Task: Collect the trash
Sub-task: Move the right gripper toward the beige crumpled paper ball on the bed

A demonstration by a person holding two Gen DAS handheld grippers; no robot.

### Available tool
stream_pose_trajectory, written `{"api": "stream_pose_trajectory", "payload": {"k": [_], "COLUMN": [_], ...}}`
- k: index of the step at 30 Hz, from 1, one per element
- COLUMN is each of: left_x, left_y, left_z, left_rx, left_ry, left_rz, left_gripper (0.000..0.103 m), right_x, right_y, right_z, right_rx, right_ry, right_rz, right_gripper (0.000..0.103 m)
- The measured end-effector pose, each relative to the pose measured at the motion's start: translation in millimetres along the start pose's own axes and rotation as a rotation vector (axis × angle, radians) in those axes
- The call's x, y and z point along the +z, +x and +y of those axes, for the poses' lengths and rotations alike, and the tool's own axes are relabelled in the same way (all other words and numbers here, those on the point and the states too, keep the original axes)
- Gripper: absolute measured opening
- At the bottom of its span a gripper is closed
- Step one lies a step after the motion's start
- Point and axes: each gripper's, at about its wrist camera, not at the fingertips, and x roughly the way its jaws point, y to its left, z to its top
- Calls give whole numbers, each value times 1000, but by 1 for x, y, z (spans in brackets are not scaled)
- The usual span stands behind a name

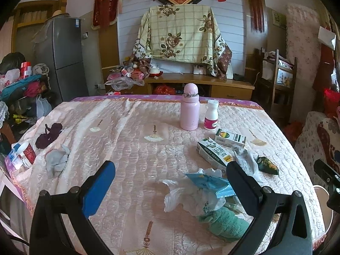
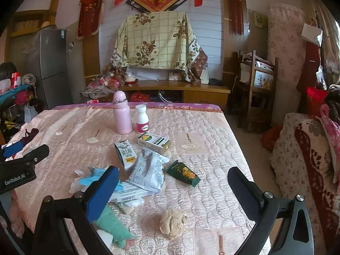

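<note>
Approach step: left gripper point(image 1: 170, 182) and right gripper point(image 2: 173, 188) both hover with jaws wide and empty over the table point(image 2: 212, 127), trash pile point(image 2: 146, 170) near front edge; next, likely descend and pinch one wrapper.

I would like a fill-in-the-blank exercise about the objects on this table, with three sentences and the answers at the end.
1. The tall bottle standing at the far side of the table is ____ in colour.
2. The small white bottle stands on the ____ side of the tall bottle, seen from the right wrist.
3. Both the left tongs and the right tongs are ____ and hold nothing.

Answers: pink; right; open
</note>
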Motion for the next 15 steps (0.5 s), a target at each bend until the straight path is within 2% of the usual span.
{"api": "stream_pose_trajectory", "payload": {"k": [3,12,15], "left_x": [-1,0,-1], "left_y": [0,2,2], "left_z": [1,3,3], "left_rx": [-3,-12,-14], "left_ry": [-4,-18,-24], "left_rz": [-2,12,10], "left_gripper": [103,103,103], "right_x": [-1,-2,-3], "right_y": [2,2,3], "right_z": [-1,2,5], "right_rx": [19,-14,-28], "right_ry": [32,-29,-44], "right_rz": [13,2,-32], "right_gripper": [103,103,103]}}
